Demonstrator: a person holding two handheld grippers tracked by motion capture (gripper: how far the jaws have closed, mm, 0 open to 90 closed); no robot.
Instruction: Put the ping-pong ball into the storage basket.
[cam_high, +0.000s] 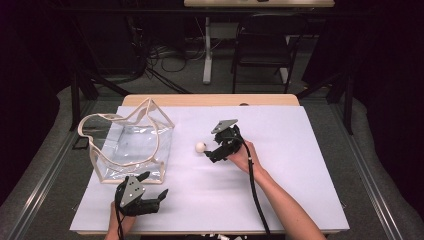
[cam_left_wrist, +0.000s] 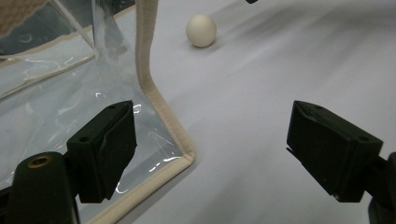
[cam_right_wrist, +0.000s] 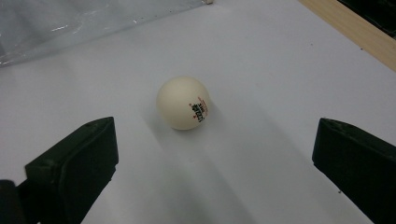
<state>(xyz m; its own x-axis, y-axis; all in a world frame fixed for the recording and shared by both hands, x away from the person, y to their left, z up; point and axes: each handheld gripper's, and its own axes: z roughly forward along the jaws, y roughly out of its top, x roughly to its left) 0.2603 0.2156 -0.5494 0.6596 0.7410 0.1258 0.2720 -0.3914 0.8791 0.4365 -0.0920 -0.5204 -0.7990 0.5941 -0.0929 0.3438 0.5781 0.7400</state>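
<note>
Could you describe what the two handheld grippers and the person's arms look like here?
Both the left gripper and the right gripper are black, each with two blocky, flat-faced jaws and a grey three-cornered plate on top. A black cable trails back from each along the forearm. The forearms are bare, with no sleeves or gloves visible.

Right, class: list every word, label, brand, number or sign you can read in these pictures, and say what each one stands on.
Ball: a small red and dark print on its side, seen in the right gripper view, too small and blurred to read.
Clear bag: no print can be seen on it.
White table cover: no print can be seen on it.
Left gripper and right gripper: no lettering on the black fingers.
</note>
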